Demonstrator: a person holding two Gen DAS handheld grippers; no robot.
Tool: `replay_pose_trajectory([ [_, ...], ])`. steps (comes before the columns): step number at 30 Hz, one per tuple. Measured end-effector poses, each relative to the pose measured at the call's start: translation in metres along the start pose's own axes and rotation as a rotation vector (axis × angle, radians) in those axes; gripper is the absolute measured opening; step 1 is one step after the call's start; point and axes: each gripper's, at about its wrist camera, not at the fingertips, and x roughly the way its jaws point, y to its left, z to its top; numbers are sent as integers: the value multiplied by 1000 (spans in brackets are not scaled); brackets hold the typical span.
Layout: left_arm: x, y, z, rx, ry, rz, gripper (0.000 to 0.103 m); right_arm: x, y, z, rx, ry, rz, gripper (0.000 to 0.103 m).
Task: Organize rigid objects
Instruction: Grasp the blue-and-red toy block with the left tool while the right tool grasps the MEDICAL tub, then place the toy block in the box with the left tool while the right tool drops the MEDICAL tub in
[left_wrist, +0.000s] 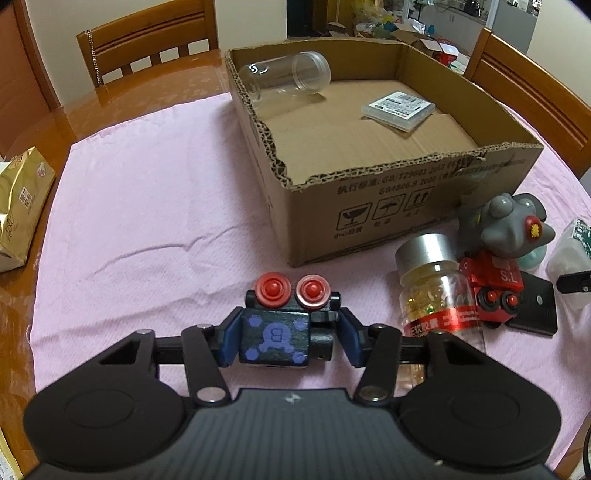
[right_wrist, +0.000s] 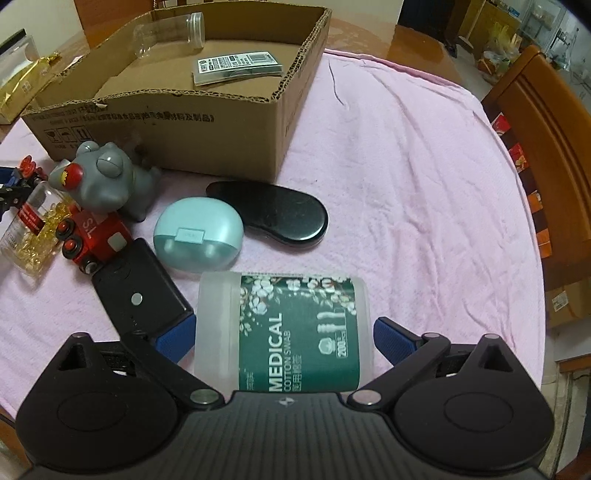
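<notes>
Left wrist view: left gripper (left_wrist: 286, 338) was clamped on a black toy train (left_wrist: 284, 332), blue pads (left_wrist: 231, 341) pressing both sides, red wheels up toward 12 o'clock. Cardboard box (left_wrist: 369, 206) sat at 1 o'clock on the pink cloth (left_wrist: 147, 206), holding a clear jar (left_wrist: 284, 74) lying on its side and a flat case (left_wrist: 400, 109). At 3 o'clock, close together: pill bottle (left_wrist: 432, 280), red train (left_wrist: 495, 291), grey figure (left_wrist: 509, 225).

Right wrist view: right gripper (right_wrist: 284, 339) had its jaws wide around a cotton swab tub (right_wrist: 284, 332) lying on the cloth; both pads looked just clear of it, so not gripping. Teal case (right_wrist: 199, 236) at 11 o'clock, black oval (right_wrist: 280, 214) at 12, black block (right_wrist: 140, 295) touching the left finger at 9. Box (right_wrist: 221, 133) lay beyond at 11 o'clock.
</notes>
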Motion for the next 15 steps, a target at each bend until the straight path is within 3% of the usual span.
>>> replay_pose_trajectory([
  [3,0,0,1,3,9,3,50,1,1,1,-7,7,-3,88],
  [15,-20,-5,6,58,23,-2,50,-15,2,2,-73,3,-4,86],
])
